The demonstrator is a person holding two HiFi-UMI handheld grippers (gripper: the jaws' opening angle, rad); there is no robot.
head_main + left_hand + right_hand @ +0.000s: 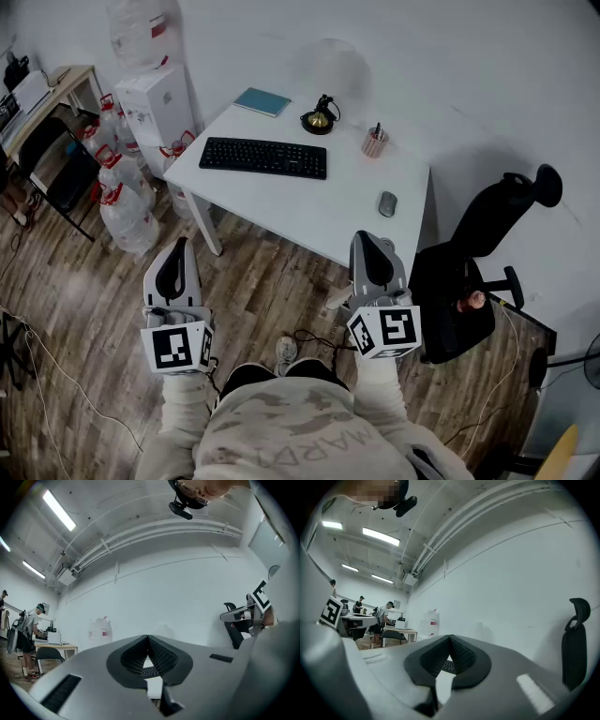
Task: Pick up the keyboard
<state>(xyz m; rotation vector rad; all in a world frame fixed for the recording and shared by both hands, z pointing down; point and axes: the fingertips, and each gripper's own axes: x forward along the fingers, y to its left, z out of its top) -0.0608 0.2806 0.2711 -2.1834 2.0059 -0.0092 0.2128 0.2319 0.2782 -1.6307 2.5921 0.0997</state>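
Head view, item one: black keyboard (263,157), lying flat on the far left part of a white table (309,216), untouched and well apart from both grippers. No brand or key print can be read on it.

Also on the table:
- grey mouse (387,203), toward the right edge
- cup of pens (374,142), behind the mouse
- small black-and-brass object (319,118)
- teal notebook (262,101), at the far edge

Left gripper (177,249): over the floor in front of the table, jaws together, nothing between them. Right gripper (368,240): near the table's front corner, jaws likewise pressed together and empty. Each carries a cube with black-and-white square markers. Lettering on the person's sweatshirt (300,431) appears upside down and is not surely legible.

Surroundings:
- wood-plank floor (272,277) with loose cables
- black office chair (469,272), right of the table
- white water dispenser (159,98) and several large water bottles (127,202), left of the table
- plain white wall
- ceiling strip lights and people at distant desks, seen in the gripper views
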